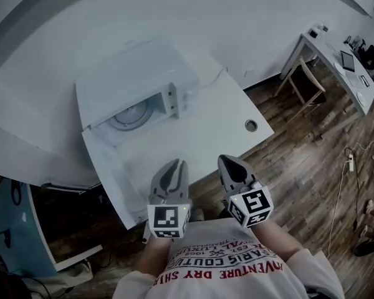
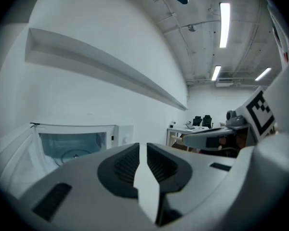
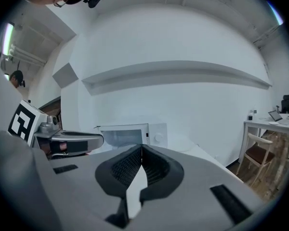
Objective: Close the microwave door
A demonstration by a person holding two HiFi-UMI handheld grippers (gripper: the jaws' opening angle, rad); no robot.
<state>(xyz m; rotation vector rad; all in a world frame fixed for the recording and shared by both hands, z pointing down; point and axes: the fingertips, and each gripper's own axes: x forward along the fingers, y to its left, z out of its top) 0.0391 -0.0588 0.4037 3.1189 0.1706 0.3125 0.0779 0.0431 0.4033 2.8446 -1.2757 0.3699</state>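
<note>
Microwave door stands open, edge near left gripper; right gripper alongside, both jaws together.

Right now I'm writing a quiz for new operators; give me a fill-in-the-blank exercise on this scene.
The white box-shaped microwave has its door ____. The round glass turntable lies ____ the microwave. The left gripper and right gripper both have jaws ____, holding nothing.
Missing: open; inside; shut.
</note>
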